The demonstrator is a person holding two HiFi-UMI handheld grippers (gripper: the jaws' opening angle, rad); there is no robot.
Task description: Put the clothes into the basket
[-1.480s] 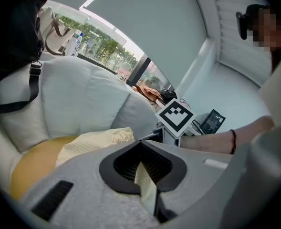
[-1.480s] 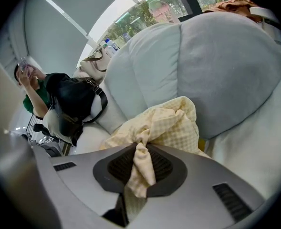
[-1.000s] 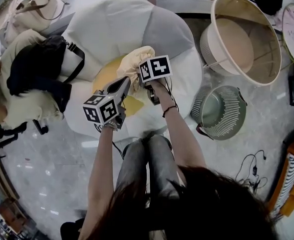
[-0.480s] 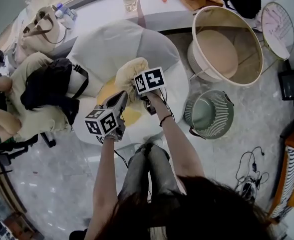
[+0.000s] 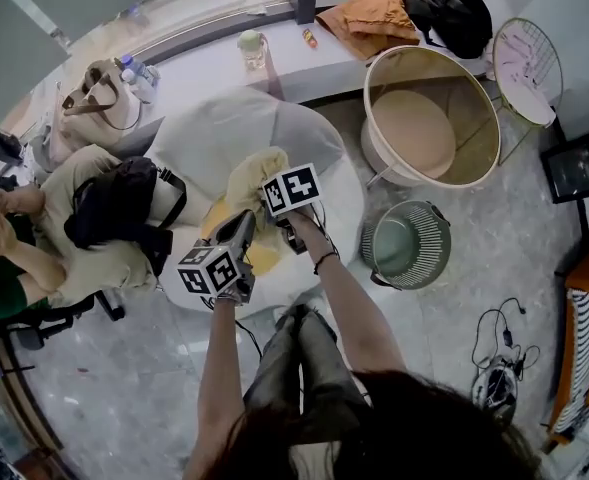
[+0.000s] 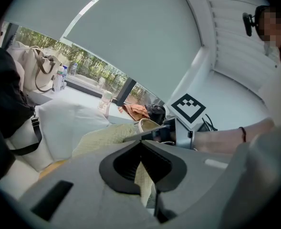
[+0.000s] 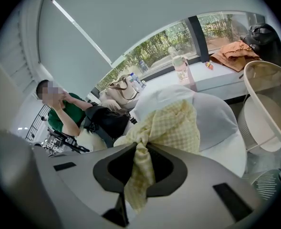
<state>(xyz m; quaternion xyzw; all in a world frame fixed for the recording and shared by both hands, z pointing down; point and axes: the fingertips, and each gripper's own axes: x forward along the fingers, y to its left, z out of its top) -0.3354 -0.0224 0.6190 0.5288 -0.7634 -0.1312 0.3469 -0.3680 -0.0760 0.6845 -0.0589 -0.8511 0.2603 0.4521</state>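
Left gripper [image 6: 141,142] and right gripper [image 7: 138,146] each pinch a fold of the pale yellow checked garment [image 5: 253,174], held above the white beanbag [image 5: 224,128]; the cream basket [image 5: 474,118] stands open-topped to the right, on the right gripper's side.

The garment [image 5: 251,178] hung between the left hand-held gripper [image 6: 141,144] and the right hand-held gripper [image 7: 139,147], above the beanbag [image 5: 224,128]. The large basket [image 5: 482,153] stood right of the beanbag, with the small basket [image 5: 432,260] before it on the floor. Behind them ran the ledge [image 5: 199,70], a bottle [image 5: 251,48] on it.
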